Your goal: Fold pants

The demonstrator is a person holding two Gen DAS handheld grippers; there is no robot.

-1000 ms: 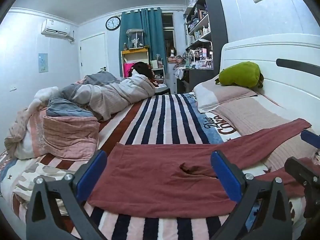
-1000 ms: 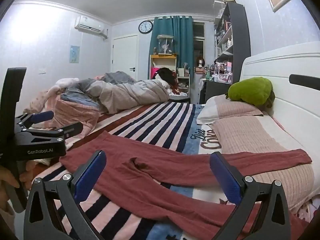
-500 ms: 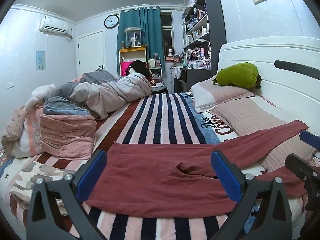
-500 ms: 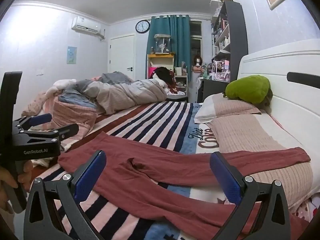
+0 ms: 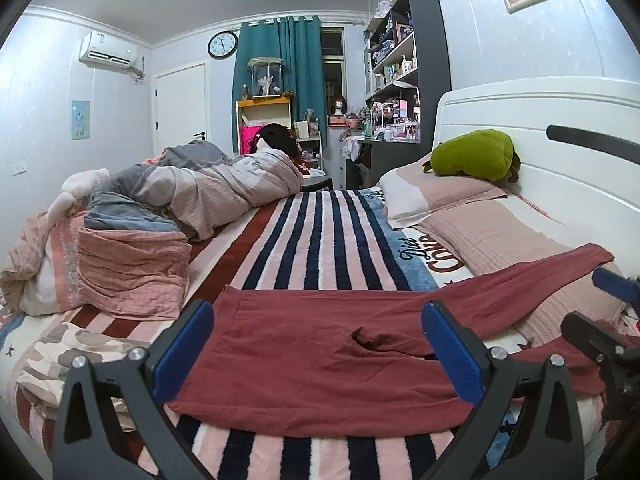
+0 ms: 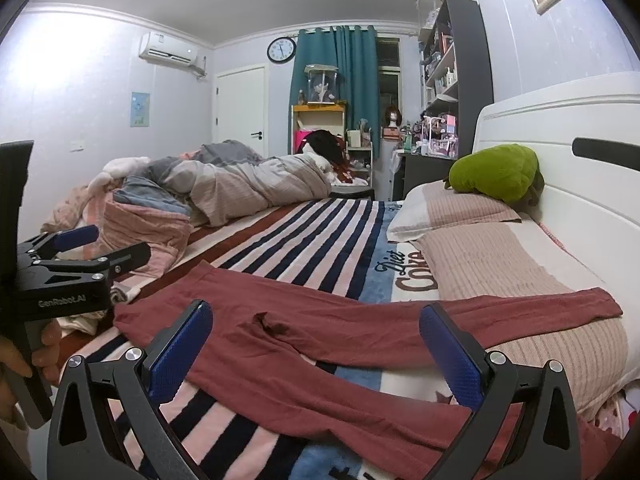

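Dark red pants (image 5: 304,344) lie spread flat across the striped blanket, waistband to the left, legs running right, the far leg over a pillow. They also show in the right wrist view (image 6: 340,340). My left gripper (image 5: 318,350) is open and empty, just above the waist part near the bed's front edge. My right gripper (image 6: 316,348) is open and empty, above the crotch and legs. The left gripper also shows at the left of the right wrist view (image 6: 88,246), and the right gripper at the right edge of the left wrist view (image 5: 600,312).
A striped blanket (image 5: 320,240) covers the bed. Rumpled quilts and clothes (image 5: 120,256) are piled at the left. Pillows (image 5: 492,240) and a green plush (image 5: 476,156) lie by the white headboard (image 5: 560,128) at the right. Shelves and a cabinet stand beyond.
Both views have shifted slightly, with the room sitting lower and a little to the right in the frames. The pants lie unchanged and both grippers stay open.
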